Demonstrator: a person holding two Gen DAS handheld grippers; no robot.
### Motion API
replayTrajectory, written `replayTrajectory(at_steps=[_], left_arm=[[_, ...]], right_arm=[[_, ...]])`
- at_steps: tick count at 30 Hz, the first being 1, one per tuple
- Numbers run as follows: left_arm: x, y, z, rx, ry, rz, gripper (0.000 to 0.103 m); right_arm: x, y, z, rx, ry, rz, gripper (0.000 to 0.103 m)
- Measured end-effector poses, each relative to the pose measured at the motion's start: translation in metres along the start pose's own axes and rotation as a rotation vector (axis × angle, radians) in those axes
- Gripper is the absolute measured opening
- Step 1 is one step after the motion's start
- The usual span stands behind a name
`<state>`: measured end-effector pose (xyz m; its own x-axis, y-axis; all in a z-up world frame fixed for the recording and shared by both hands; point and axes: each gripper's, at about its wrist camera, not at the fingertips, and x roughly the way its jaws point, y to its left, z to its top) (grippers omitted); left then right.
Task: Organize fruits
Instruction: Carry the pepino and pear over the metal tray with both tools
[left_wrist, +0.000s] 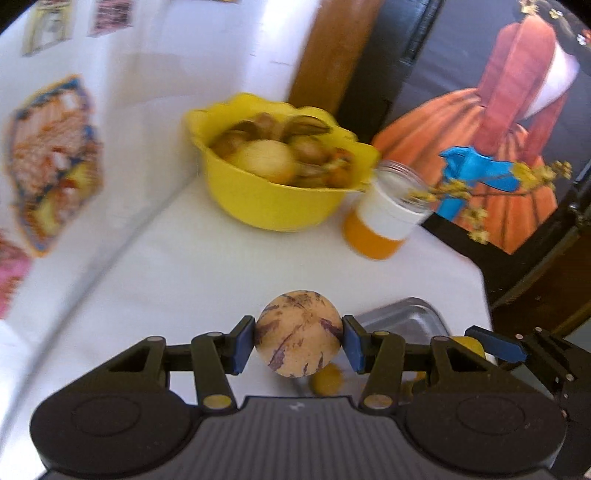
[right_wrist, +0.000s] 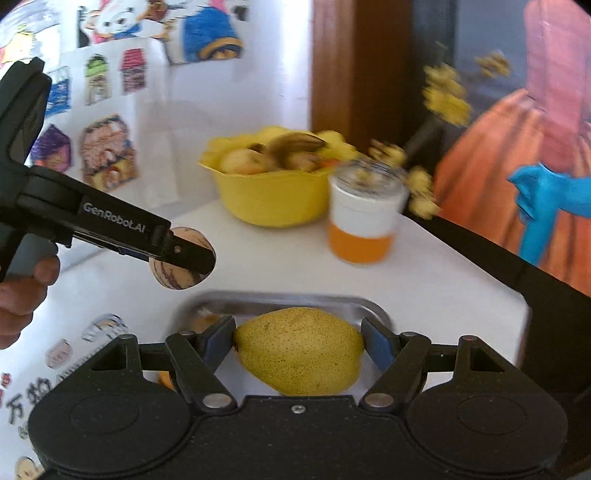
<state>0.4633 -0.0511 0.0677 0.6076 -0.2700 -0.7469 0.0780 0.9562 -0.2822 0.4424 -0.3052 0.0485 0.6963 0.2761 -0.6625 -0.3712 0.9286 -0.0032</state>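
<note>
1. Spreading white under everything, near to far: table (right_wrist: 443, 280), with stickers on the wall behind.
2. Clamping a round, purple-streaked fruit (left_wrist: 298, 334) between both pads: left gripper (left_wrist: 298, 338), raised above the table.
3. Gripping a speckled yellow pear (right_wrist: 300, 350) by its ends: right gripper (right_wrist: 300, 347), hanging over a metal tray (right_wrist: 280, 300).
4. Lying near the tray: small yellow fruits (left_wrist: 327, 380).
5. Sitting farther back, heaped with fruit: yellow bowl (right_wrist: 269, 199), beside a jar (right_wrist: 364, 218) holding a flower sprig.

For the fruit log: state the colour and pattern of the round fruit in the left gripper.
Pale tan round fruit with purple streaks; the left wrist view shows it best.
</note>
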Motion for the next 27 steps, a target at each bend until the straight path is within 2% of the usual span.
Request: replayTrajectory(at_steps=[4, 9, 27], left_arm=[[0.02, -0.022, -0.008, 0.008, 0.018, -0.07, 0.054], [0.035, -0.044, -0.019, 0.053, 0.04, -0.105, 0.054], [0.042, -0.077, -0.051, 0.226, 0.053, -0.067, 0.054]], right_arm=[[-0.005, -0.014, -0.019, 0.052, 0.017, -0.007, 0.076], [-0.015, -0.024, -0.042, 0.101, 0.023, -0.009, 0.076], [-0.028, -0.018, -0.063, 0.155, 0.023, 0.002, 0.076]])
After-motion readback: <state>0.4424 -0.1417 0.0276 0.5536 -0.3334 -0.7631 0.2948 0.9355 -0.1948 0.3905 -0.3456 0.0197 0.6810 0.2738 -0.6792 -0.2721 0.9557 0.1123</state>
